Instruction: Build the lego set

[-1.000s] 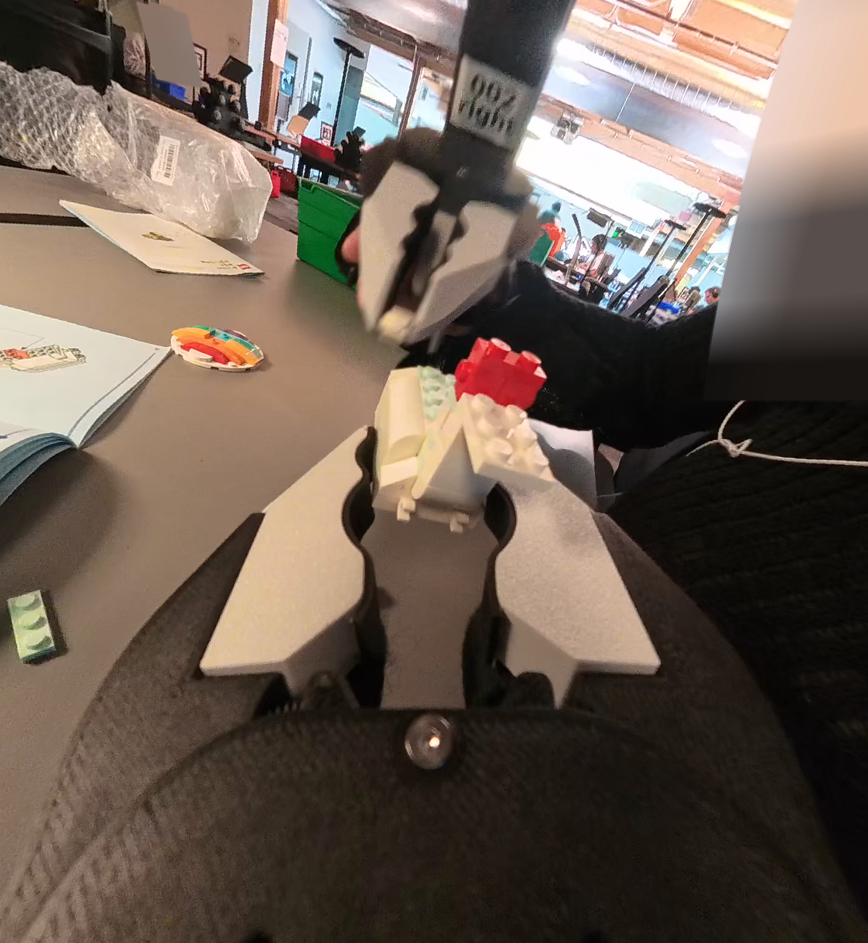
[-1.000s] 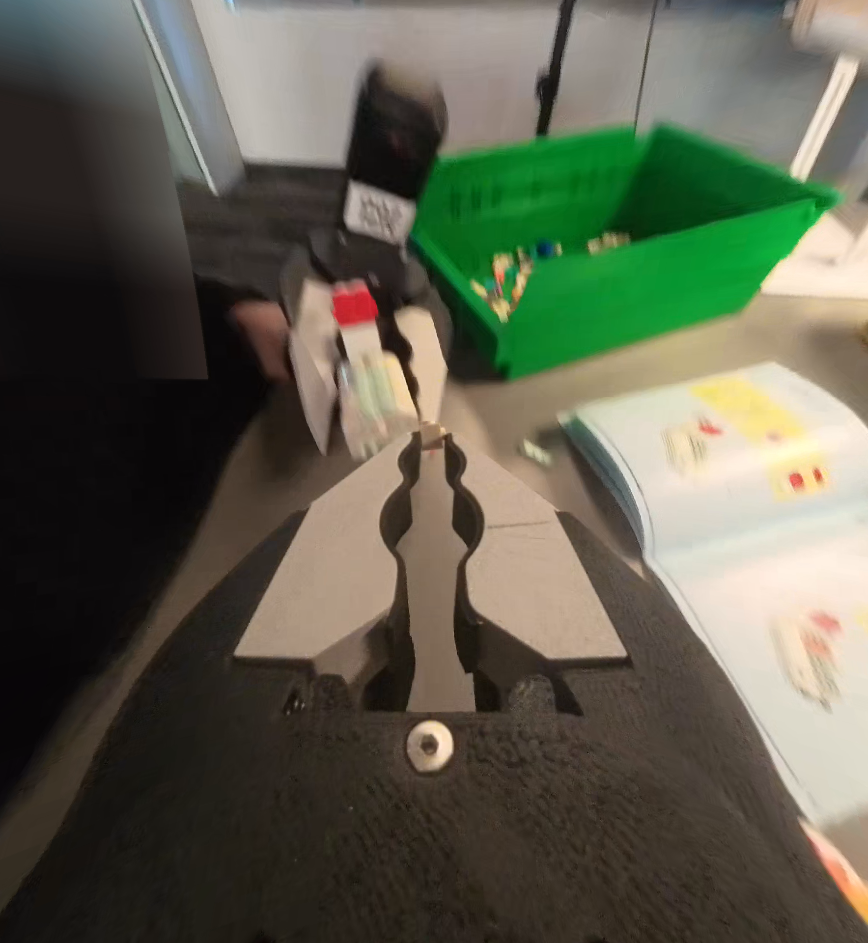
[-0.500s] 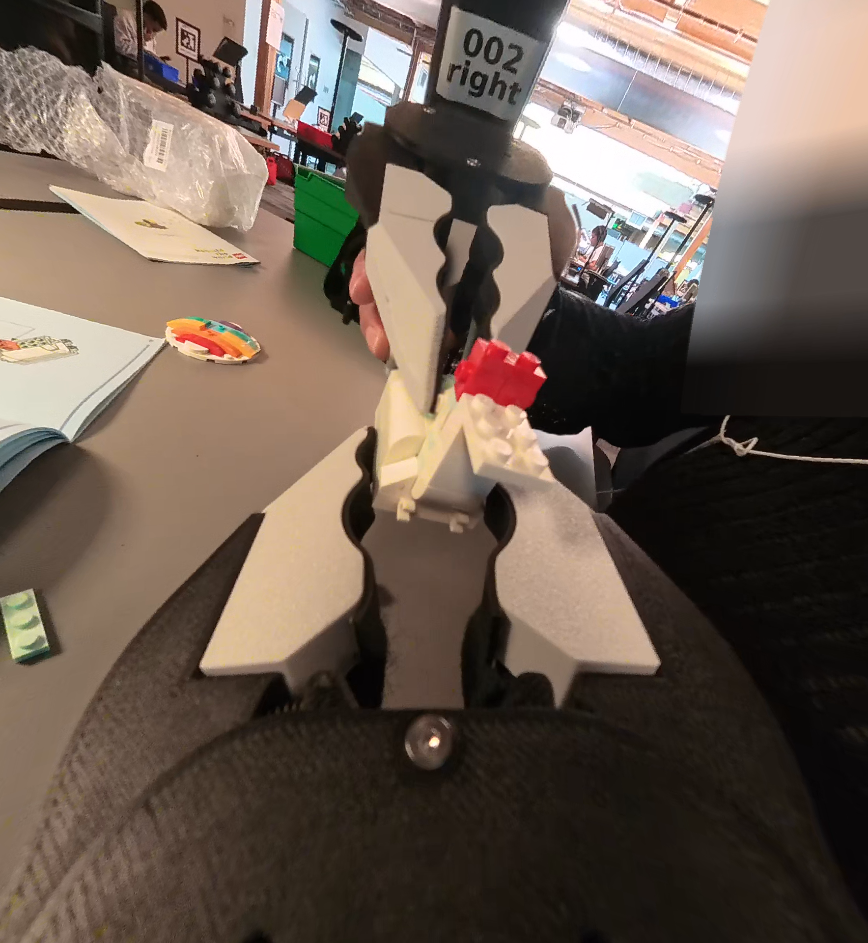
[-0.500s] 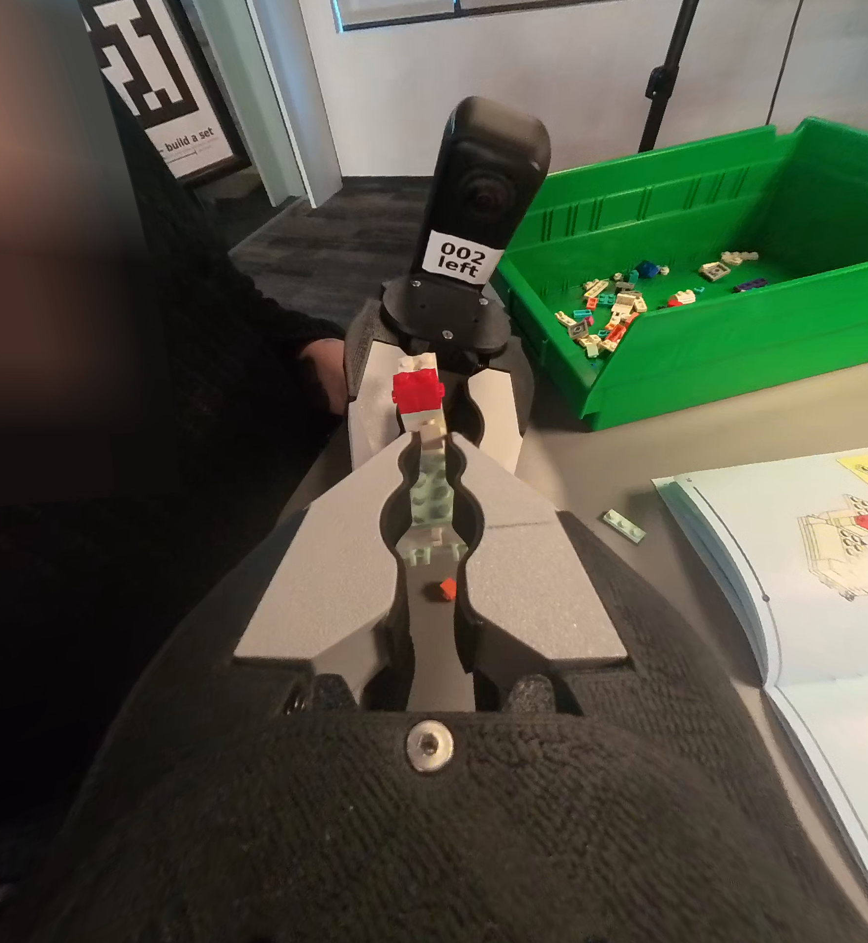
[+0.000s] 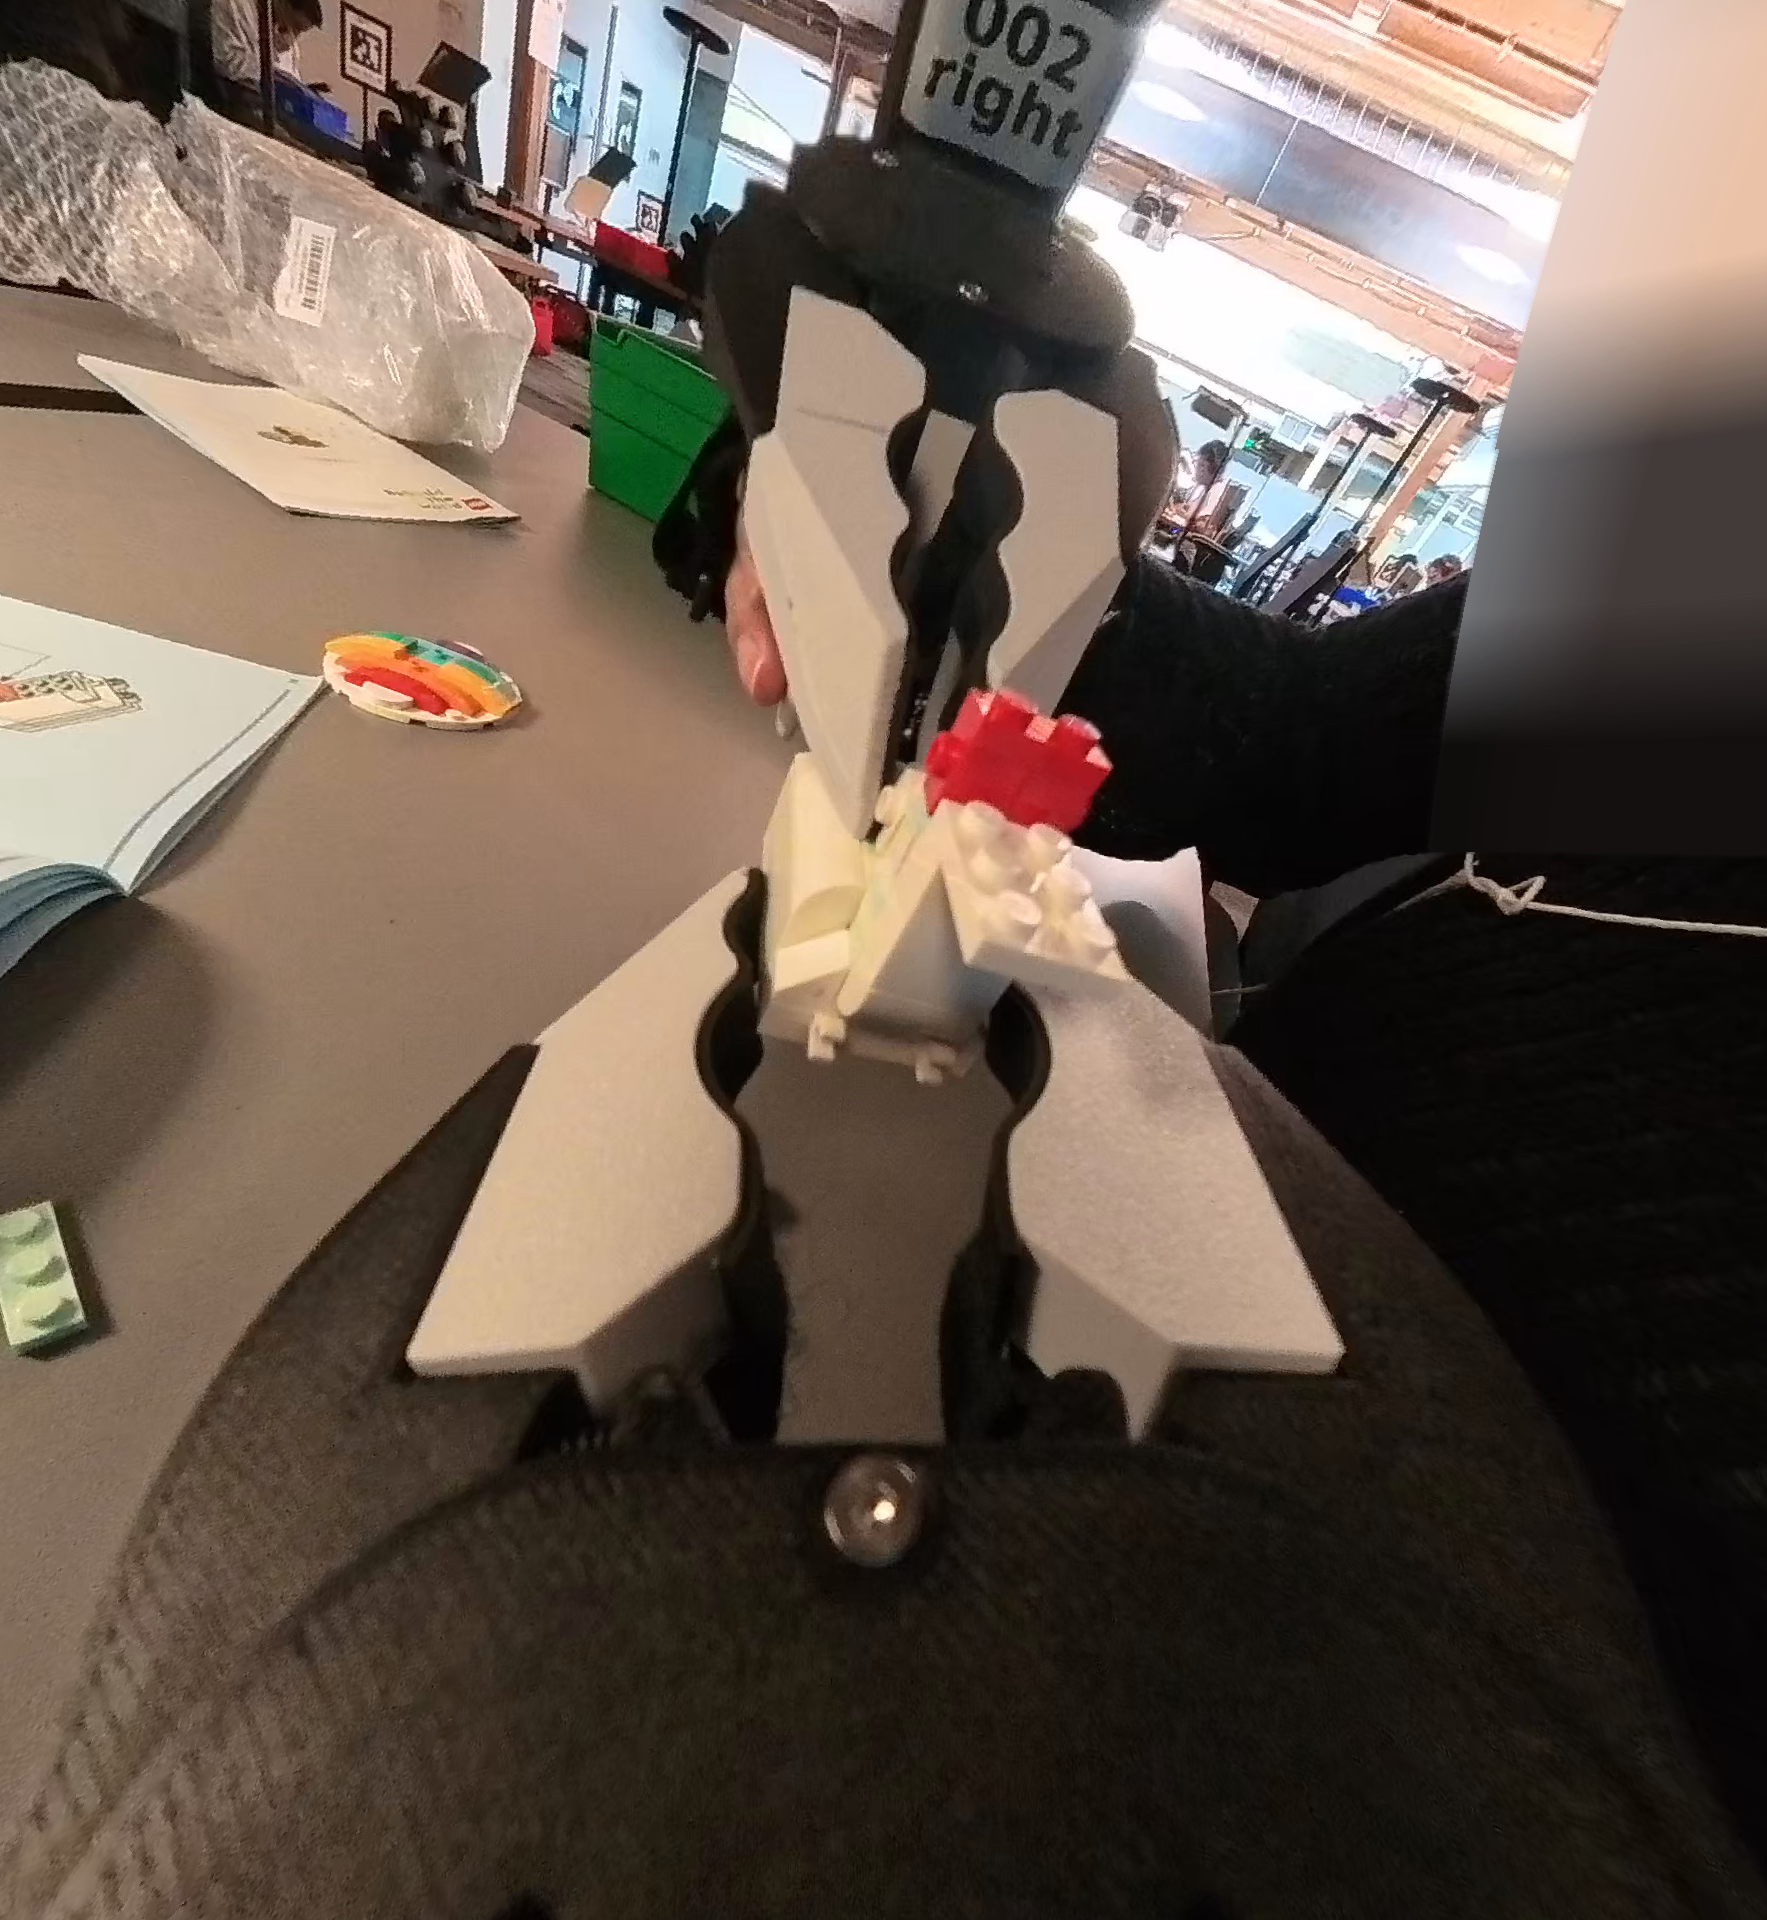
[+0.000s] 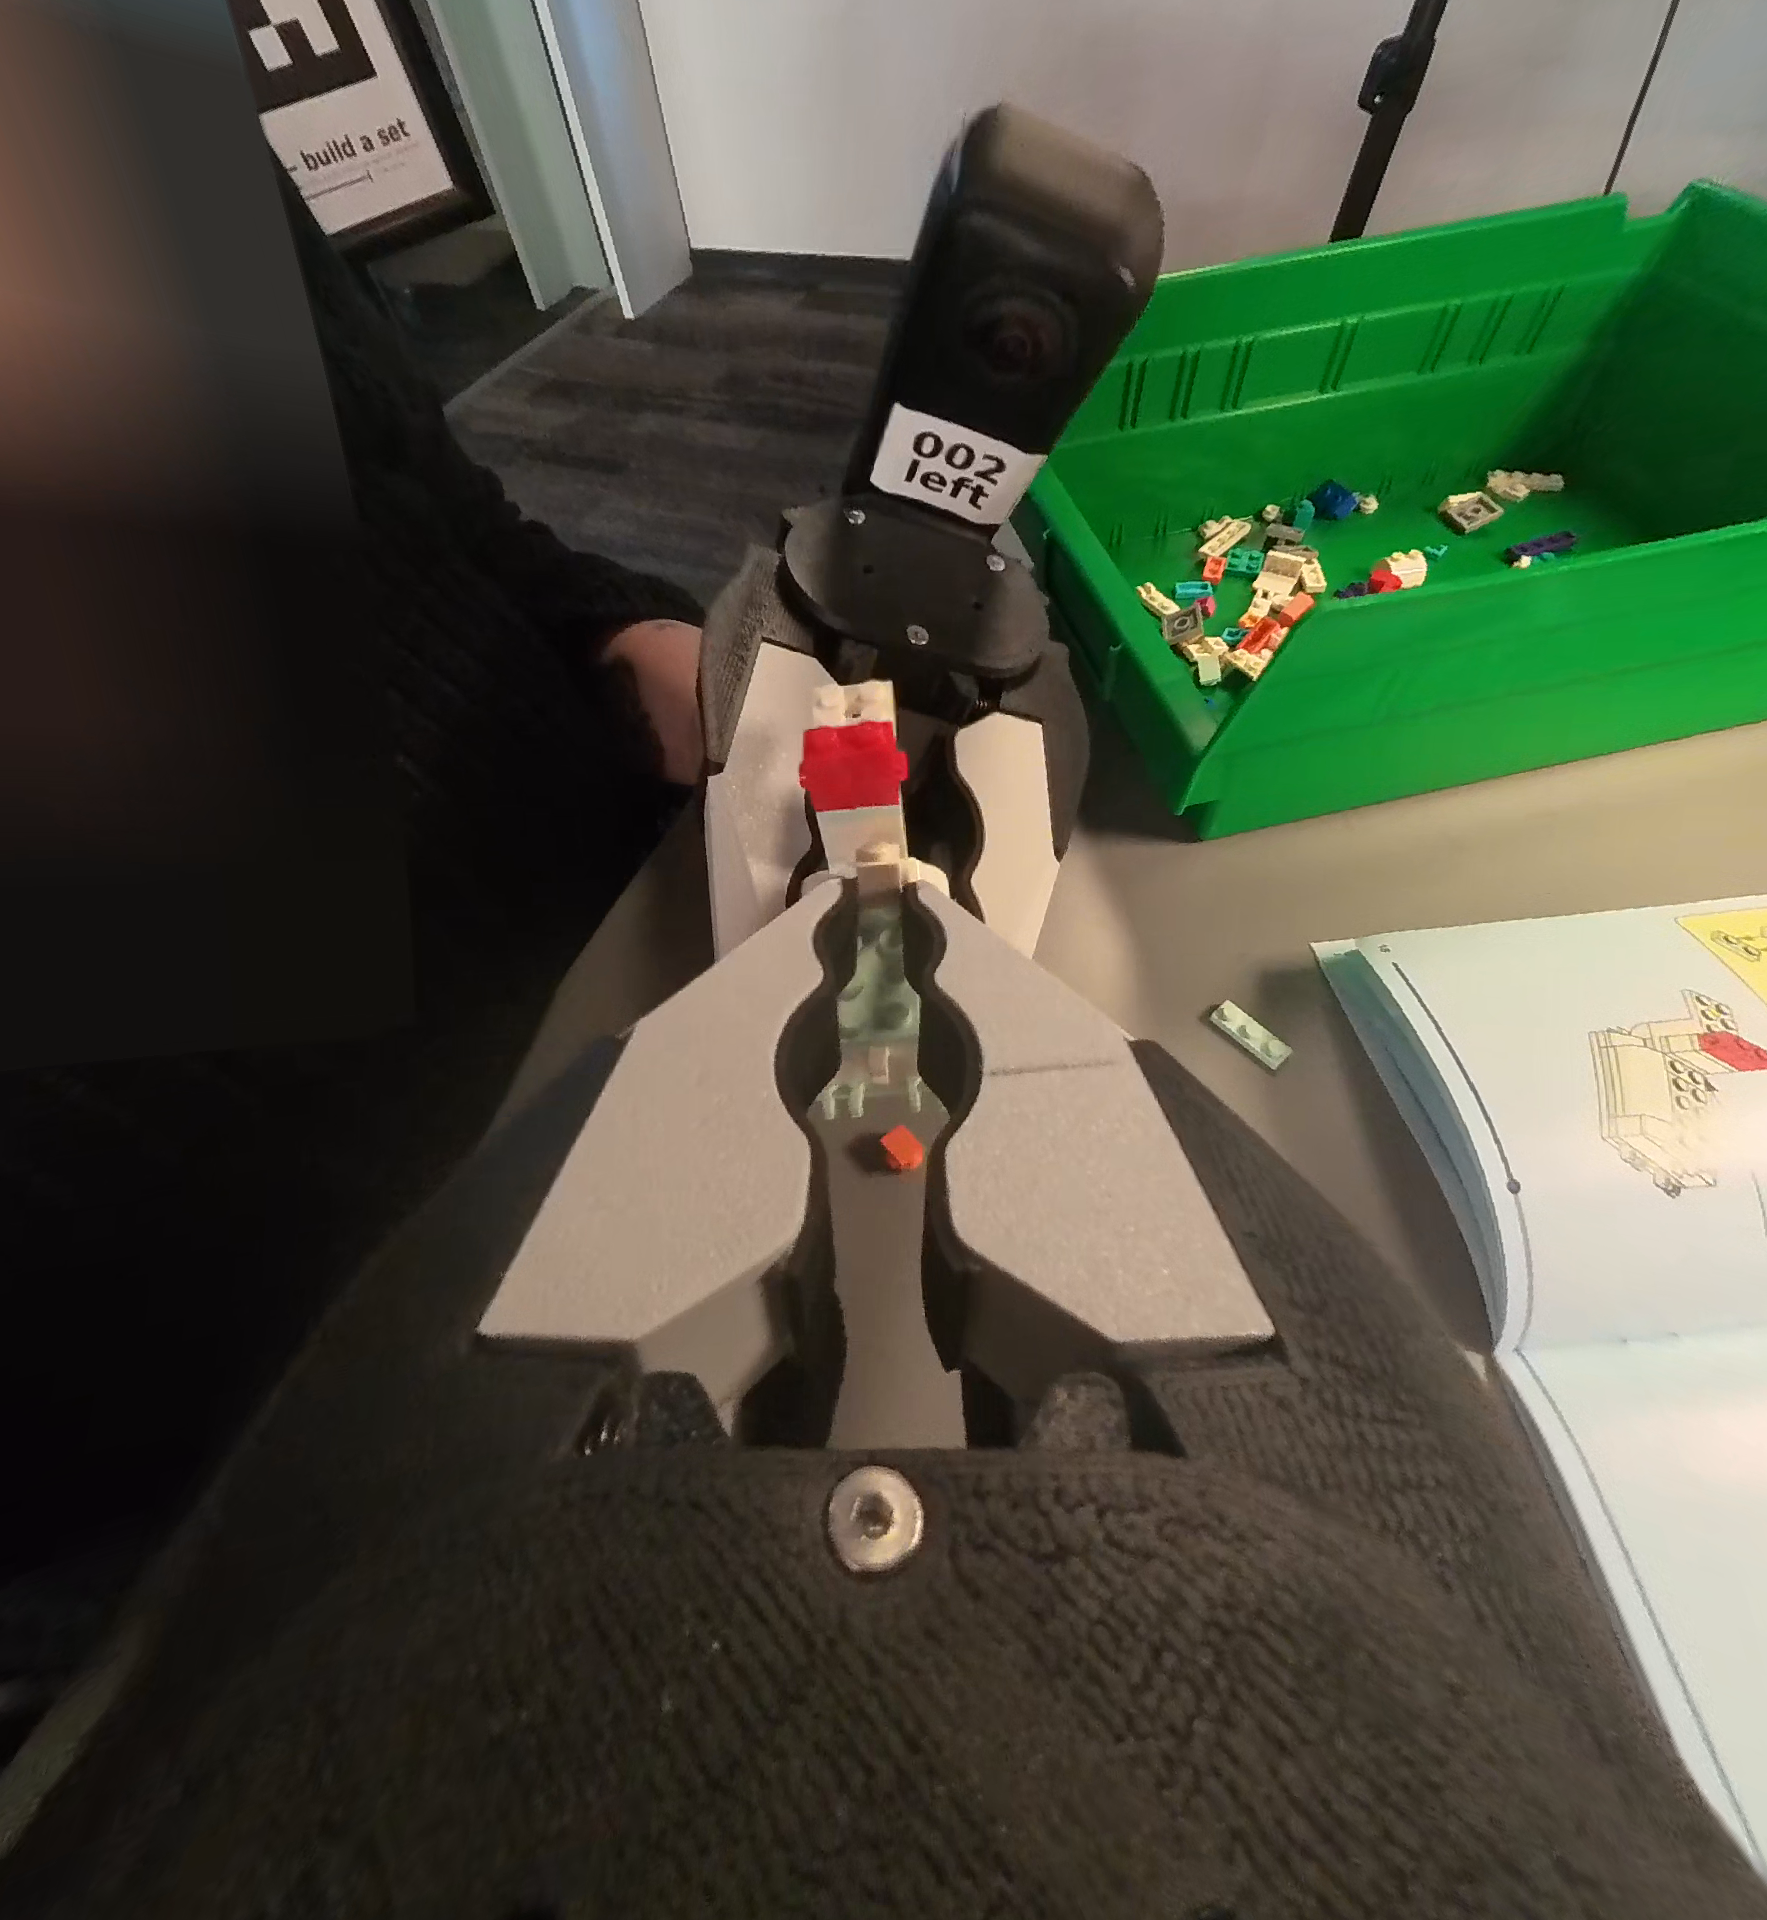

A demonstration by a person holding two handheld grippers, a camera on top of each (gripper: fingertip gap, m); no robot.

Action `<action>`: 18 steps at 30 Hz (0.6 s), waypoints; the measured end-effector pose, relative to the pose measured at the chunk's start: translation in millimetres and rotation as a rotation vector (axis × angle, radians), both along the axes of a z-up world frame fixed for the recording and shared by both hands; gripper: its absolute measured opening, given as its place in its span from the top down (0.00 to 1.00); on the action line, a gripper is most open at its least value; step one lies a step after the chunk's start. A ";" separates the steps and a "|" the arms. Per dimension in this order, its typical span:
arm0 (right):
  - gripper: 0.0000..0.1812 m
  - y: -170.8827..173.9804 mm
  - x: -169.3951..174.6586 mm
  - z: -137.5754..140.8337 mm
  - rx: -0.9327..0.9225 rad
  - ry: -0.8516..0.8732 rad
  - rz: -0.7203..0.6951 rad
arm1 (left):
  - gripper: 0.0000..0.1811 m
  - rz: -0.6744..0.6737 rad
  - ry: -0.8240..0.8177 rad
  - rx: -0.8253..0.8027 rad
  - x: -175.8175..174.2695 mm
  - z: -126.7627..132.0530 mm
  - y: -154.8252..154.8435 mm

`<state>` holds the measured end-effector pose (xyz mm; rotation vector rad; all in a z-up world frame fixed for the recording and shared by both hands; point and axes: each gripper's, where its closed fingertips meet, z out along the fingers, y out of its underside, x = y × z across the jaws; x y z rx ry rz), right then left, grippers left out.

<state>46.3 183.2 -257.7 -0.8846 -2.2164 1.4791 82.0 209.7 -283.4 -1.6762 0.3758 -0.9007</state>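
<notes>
Left gripper (image 5: 874,935) clamps white-and-red lego model w/ pale green studs (image 5: 920,914); right gripper (image 6: 871,883) pinches small tan brick (image 6: 877,864) onto it.

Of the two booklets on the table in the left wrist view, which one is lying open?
The light blue instruction booklet at the left edge lies open; the white booklet farther back, beside the clear plastic bag, is closed flat.

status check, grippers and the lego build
Left gripper shut on white lego build. Right gripper shut on small tan piece, tips at build. Nothing in the way.
</notes>
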 end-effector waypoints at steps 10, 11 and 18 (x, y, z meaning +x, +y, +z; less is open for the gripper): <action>0.97 -3.3 -3.0 0.1 -0.024 0.004 0.018 | 0.78 -0.003 -0.003 0.008 0.2 1.1 -0.5; 0.97 -3.2 -2.7 -0.2 -0.019 -0.001 0.021 | 0.78 -0.004 -0.002 0.006 0.4 0.7 -0.4; 0.95 -3.4 -1.9 -0.8 0.011 -0.029 0.032 | 0.78 -0.008 0.011 0.011 2.1 0.4 -0.7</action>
